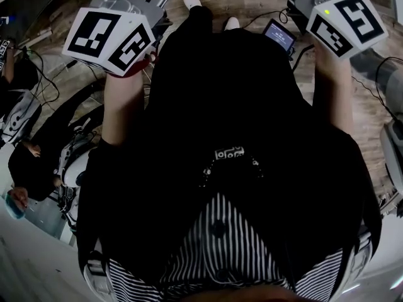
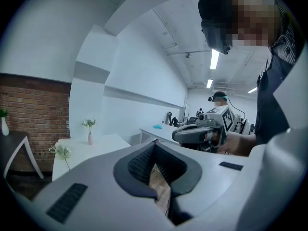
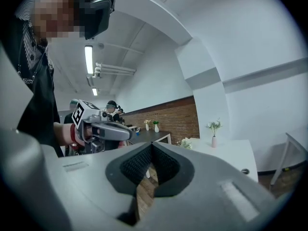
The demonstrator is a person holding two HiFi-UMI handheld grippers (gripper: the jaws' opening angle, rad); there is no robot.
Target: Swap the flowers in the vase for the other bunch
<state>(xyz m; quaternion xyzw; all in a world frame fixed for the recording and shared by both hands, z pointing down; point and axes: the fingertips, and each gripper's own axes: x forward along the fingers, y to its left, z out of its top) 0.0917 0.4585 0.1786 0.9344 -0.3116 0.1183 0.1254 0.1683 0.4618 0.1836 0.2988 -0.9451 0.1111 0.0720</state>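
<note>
The left gripper [image 2: 155, 142] is being held with its jaws pressed together, and nothing is being pinched between them. The right gripper [image 3: 152, 145] is likewise being held closed and empty. Both are being carried in front of the person's body, side by side, and each is being caught in the other's view. They are being kept well apart from the white table [image 2: 107, 143]. On that table the vase [image 2: 90, 138] is being shown upright, with a small bunch of white flowers [image 2: 89, 123] standing in it. The other bunch [image 2: 61, 151] is being shown at the table's end, apart from the vase; whether it is lying flat cannot be told. Neither bunch is being touched by a gripper.
</note>
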